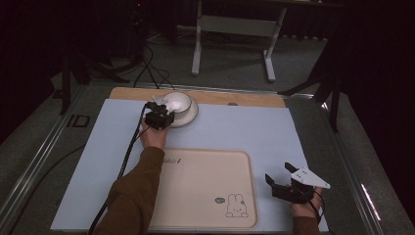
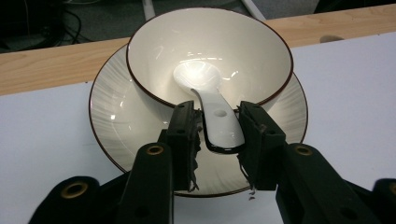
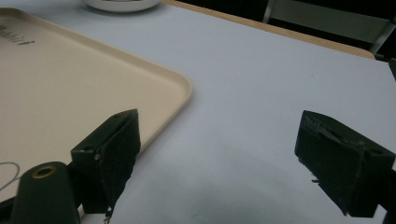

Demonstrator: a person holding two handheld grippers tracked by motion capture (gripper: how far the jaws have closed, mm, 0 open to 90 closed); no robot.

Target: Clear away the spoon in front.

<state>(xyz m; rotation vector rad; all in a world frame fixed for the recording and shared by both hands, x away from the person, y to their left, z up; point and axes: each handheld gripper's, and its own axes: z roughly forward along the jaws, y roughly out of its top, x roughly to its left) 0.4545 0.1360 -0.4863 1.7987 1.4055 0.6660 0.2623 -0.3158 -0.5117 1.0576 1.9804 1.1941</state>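
A white bowl [image 2: 243, 46] with a dark rim stands on a ribbed white plate [image 2: 112, 116] at the far side of the table. A white ceramic spoon [image 2: 198, 77] lies in the bowl, its handle sticking out over the near rim. My left gripper [image 2: 218, 109] is shut on that handle, one jaw pressed to each side. From above, the left gripper [image 1: 159, 117] sits at the near left edge of the plate [image 1: 191, 116] and bowl [image 1: 177, 102]. My right gripper [image 1: 279, 172] hangs open and holds nothing, jaws wide apart [image 3: 222, 123], just right of the tray.
A beige tray [image 1: 205, 196] with a rabbit drawing lies at the table's near middle; its rounded corner [image 3: 182, 88] is beside the right gripper. A pale blue mat [image 1: 254, 127] covers the table, with a wooden strip [image 1: 244, 98] along the far edge. A cable trails from the left gripper.
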